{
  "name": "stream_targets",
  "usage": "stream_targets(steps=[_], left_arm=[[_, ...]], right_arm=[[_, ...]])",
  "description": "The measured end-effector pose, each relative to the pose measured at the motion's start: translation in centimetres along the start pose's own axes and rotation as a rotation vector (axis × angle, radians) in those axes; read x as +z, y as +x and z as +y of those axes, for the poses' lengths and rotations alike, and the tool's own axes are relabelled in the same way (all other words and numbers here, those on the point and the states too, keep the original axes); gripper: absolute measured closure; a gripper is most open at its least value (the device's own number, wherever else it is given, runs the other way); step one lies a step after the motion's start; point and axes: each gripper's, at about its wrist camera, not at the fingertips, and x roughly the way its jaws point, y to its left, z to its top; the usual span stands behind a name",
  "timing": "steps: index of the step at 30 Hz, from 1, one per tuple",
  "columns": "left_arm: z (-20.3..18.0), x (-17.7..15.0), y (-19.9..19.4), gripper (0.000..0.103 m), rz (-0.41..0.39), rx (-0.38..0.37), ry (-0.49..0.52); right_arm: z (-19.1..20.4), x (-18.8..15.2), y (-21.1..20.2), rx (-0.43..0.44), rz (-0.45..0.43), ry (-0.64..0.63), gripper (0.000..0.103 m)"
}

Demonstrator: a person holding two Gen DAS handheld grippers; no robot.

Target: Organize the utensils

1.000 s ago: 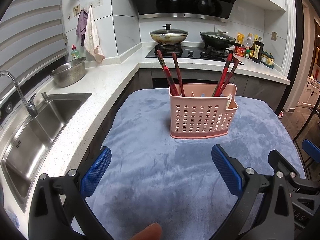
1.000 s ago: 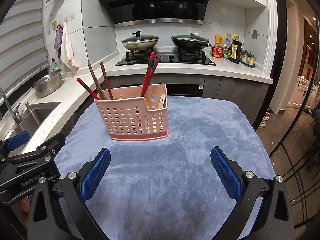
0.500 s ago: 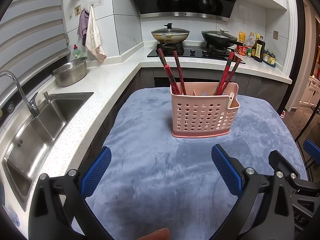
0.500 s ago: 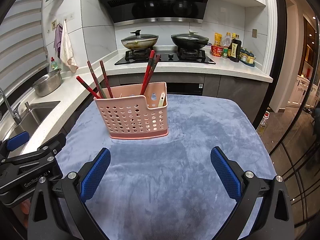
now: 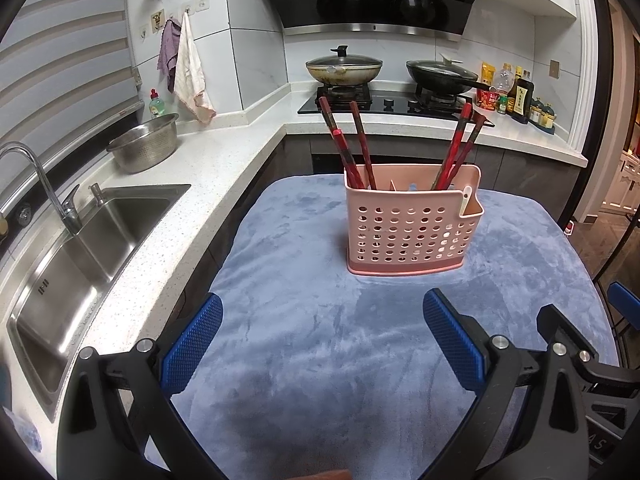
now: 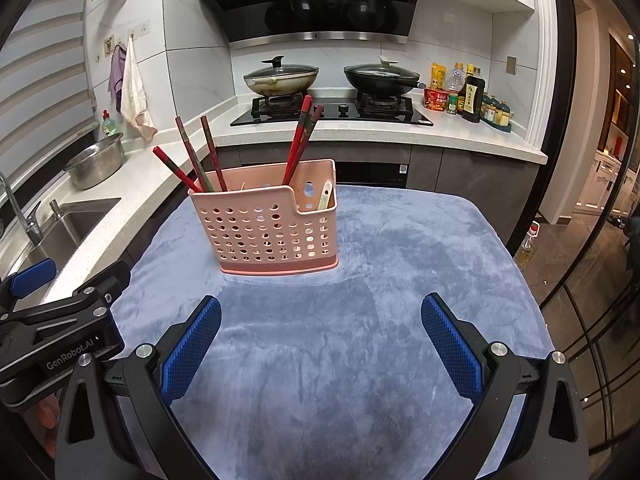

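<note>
Left wrist view: pink utensil holder (image 5: 412, 224) upright on the blue-covered desk (image 5: 300, 320), ahead of the jaws.
Left gripper (image 5: 322, 340) and right gripper (image 6: 320, 338) both stand wide and empty, well short of the holder; red chopsticks (image 6: 298, 144) lean inside it, in two groups.

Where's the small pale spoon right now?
The small pale spoon stands in the low corner pocket at the right end of the pink perforated plastic caddy, right of the two red chopsticks, in both views.
</note>
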Motion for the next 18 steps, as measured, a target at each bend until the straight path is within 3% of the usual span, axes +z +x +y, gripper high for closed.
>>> stream_targets(steps=[18], left_arm=[[-0.3,0.18,0.15,0.007,0.012,0.014,0.01]], right_arm=[[-0.2,-0.29,0.41,-0.001,0.011,0.002,0.006]])
